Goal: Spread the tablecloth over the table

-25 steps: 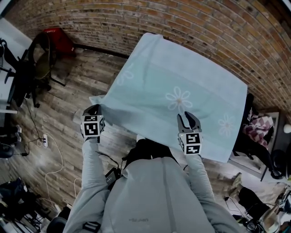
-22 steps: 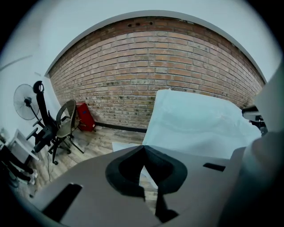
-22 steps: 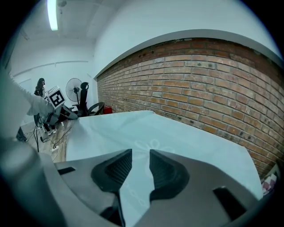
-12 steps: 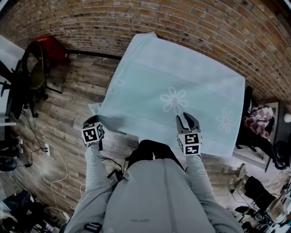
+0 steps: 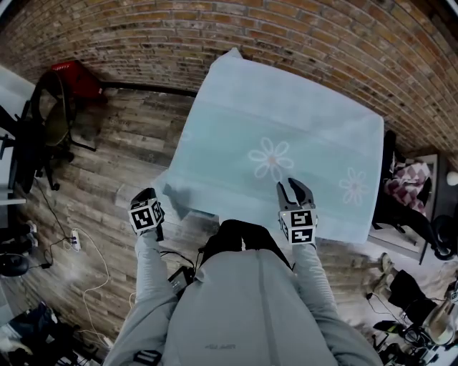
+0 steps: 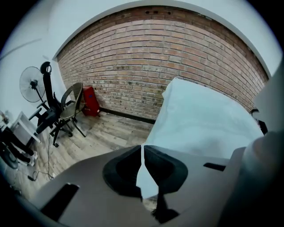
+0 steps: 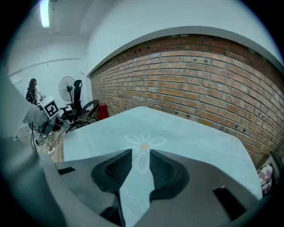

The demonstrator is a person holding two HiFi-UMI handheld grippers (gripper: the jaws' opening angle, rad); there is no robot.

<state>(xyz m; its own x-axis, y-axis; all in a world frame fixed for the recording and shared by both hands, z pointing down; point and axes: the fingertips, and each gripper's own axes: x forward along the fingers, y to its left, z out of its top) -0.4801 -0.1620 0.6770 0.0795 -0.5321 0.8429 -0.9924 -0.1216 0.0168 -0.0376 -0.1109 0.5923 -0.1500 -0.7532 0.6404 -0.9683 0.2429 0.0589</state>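
A red-brown brick wall (image 5: 143,36) runs behind, meeting a weathered wooden plank floor (image 5: 107,164) where white cables (image 5: 86,246) trail. A black office chair (image 5: 50,114) stands by a red box (image 5: 75,75) near a pedestal fan (image 6: 30,84). A tube light (image 7: 45,13) glows on the white ceiling.

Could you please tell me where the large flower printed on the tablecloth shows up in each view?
Head view: the large flower at centre, just beyond the right gripper.
Left gripper view: not in it; the tablecloth looks plain there.
Right gripper view: lower centre, just above the fingers.
Shared landmark: the brick wall beyond the tablecloth.
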